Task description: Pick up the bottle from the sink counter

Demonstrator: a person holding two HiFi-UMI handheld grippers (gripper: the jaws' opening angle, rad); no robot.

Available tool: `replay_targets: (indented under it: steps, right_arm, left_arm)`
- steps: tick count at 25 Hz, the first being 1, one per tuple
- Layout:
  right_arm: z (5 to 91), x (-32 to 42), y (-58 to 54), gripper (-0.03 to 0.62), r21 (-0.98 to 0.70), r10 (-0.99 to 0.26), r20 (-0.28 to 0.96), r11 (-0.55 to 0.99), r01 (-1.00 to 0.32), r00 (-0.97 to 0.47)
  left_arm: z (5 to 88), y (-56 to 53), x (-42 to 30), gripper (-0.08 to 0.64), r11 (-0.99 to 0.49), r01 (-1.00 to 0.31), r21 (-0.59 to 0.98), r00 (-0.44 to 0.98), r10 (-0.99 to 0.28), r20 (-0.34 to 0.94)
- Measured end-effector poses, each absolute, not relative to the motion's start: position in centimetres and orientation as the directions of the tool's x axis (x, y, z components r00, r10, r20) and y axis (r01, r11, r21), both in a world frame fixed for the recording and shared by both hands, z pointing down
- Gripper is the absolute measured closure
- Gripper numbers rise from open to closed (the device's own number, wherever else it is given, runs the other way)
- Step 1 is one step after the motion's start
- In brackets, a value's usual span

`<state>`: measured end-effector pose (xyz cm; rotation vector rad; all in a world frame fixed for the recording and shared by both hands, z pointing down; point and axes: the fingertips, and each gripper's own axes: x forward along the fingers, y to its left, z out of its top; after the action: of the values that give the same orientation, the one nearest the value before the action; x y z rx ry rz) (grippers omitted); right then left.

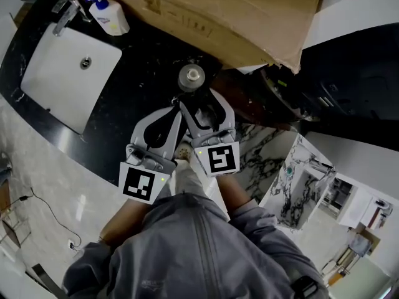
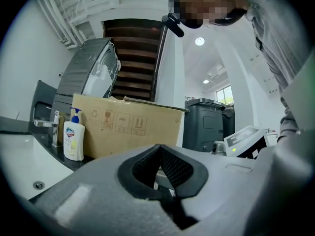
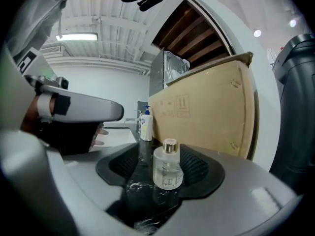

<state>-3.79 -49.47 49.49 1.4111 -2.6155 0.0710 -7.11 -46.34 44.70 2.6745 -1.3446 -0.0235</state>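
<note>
Where the black desk (image 1: 146, 58) carries a big cardboard box (image 1: 237, 17) and a white sink (image 1: 62, 73), 2 tools hang side by side. The left tool (image 1: 176, 108) has its jaws pressed together, empty. The right tool (image 1: 202, 99) is spread, its jaws flanking the small clear bottle (image 3: 167, 170), which stands upright on the desk with neither jaw touching it.

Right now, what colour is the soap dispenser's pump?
Blue pump, clearest in left gripper view.

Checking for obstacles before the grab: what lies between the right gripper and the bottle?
Nothing but bare black counter. The right gripper view shows the bottle standing just ahead of the open jaws of the right gripper.
</note>
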Motion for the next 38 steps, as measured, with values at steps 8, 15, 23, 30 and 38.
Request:
replay_targets:
  steps: [8,15,23,30,38]
  right_arm:
    - [53.6,-3.4,-52.1,0.27,0.0,-0.82,0.228,0.539,-0.842,-0.525]
    - [55.5,-3.9,-54.1,0.265,-0.006,-0.798,0.267,0.56,-0.829,-0.541]
    - [55.8,-4.6,-55.1,0.268,0.005,-0.783,0.274,0.582,-0.813,-0.559]
    - [55.9,-4.7,-55.4,0.27,0.005,-0.768,0.275,0.602,-0.798,-0.578]
    - [53.9,-4.6,-55.0,0.27,0.013,-0.773,0.222,0.611,-0.791,-0.594]
  left_arm:
    - [46.7,-47.8,-7.4,0.561,-0.564,-0.814,0.141,0.578,-0.81,0.095]
    - [47.7,-48.2,-7.6,0.561,-0.549,-0.823,0.15,0.566,-0.816,0.118]
    - [48.0,-48.3,-7.6,0.561,-0.545,-0.823,0.157,0.564,-0.816,0.127]
    - [48.0,-48.0,-7.5,0.561,-0.548,-0.822,0.154,0.567,-0.813,0.133]
    - [47.5,-47.6,-7.8,0.561,-0.541,-0.828,0.147,0.558,-0.82,0.126]
